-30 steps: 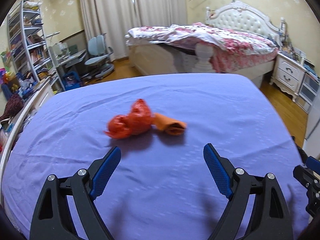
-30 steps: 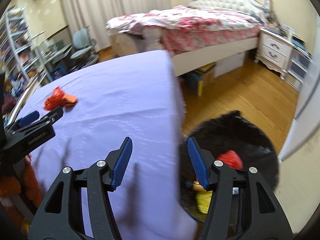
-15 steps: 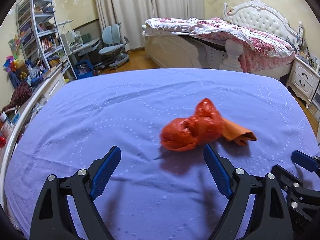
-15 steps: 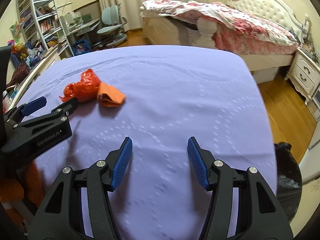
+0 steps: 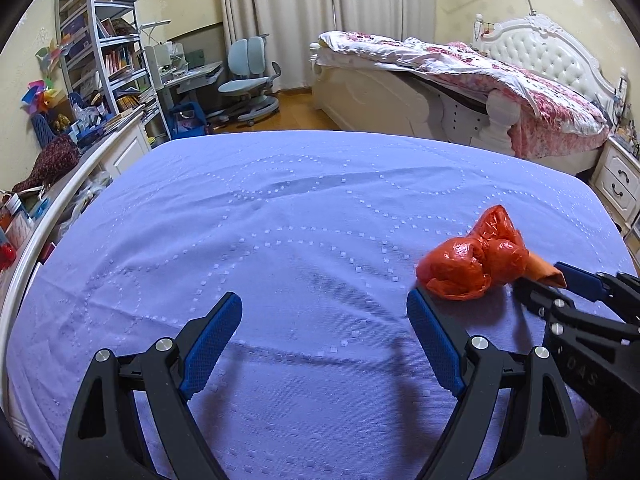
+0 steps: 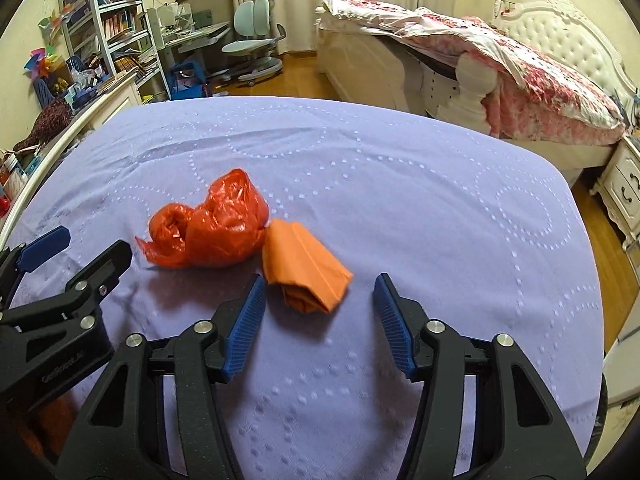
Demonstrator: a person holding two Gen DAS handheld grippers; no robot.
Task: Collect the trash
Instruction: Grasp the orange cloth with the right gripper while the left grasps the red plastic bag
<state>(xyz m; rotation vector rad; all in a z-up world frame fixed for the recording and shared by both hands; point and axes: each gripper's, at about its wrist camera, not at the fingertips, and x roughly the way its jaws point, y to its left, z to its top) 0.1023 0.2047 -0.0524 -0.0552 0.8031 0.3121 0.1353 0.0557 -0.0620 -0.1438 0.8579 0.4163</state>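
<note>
In the right wrist view the folded orange paper (image 6: 306, 270) lies just above the spread, empty right gripper (image 6: 320, 316) (the left gripper (image 5: 324, 344), also spread, points at bare sheet), its long axis running upper left to lower right.

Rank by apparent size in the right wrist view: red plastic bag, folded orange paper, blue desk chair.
1. red plastic bag
2. folded orange paper, somewhat smaller
3. blue desk chair, which looks smallest only because it stands far off across the room.

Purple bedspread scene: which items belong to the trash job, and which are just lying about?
Job:
red plastic bag
folded orange paper
right tongs, open
left tongs, open

Lying about:
bookshelf
desk chair
floral bed
</note>
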